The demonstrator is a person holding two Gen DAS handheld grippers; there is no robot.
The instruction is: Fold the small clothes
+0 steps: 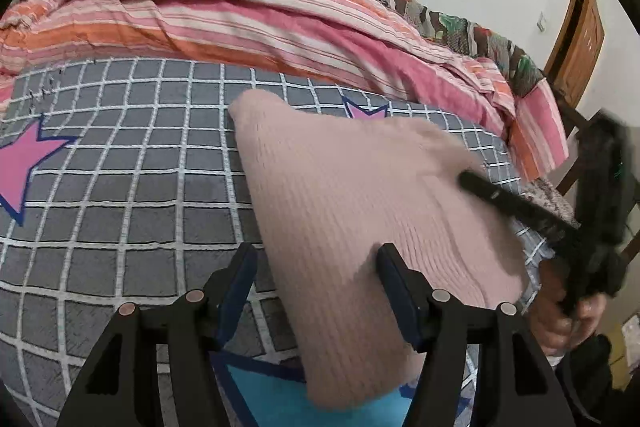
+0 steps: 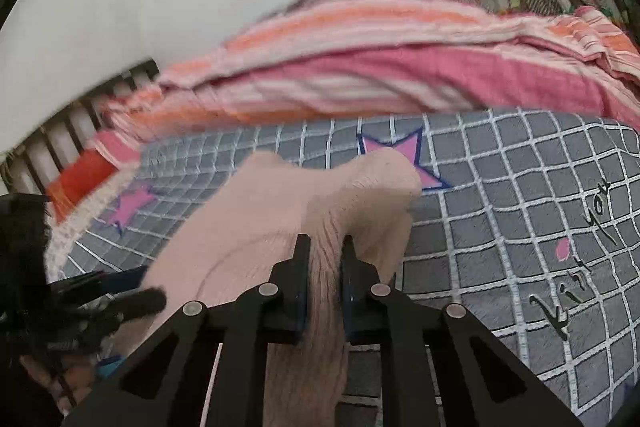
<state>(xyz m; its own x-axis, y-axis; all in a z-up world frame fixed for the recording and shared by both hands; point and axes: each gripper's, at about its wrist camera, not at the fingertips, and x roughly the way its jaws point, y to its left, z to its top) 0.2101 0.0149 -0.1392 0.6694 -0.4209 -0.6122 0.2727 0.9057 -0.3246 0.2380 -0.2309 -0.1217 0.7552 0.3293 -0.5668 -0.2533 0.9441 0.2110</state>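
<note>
While the garment was lifted: the pink knitted garment (image 1: 360, 211) lay on the grey checked bedspread (image 1: 120, 187), at 12 o'clock from both tongs.
Right gripper (image 2: 325, 247): jaws closed on a gathered fold of the knit.
Left gripper (image 1: 316, 259): jaws apart, the knit between them; pads seemingly not pressing.
Handling: probably light, soft, stretchy, not slippery.
Where to hold: I judged the free edge at 6 o'clock best.

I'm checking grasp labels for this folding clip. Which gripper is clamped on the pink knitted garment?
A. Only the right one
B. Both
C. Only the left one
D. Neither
A: the right gripper has its jaws pinched on a bunched ridge of the pink knitted garment, while the left gripper stands open around its edge.
</note>
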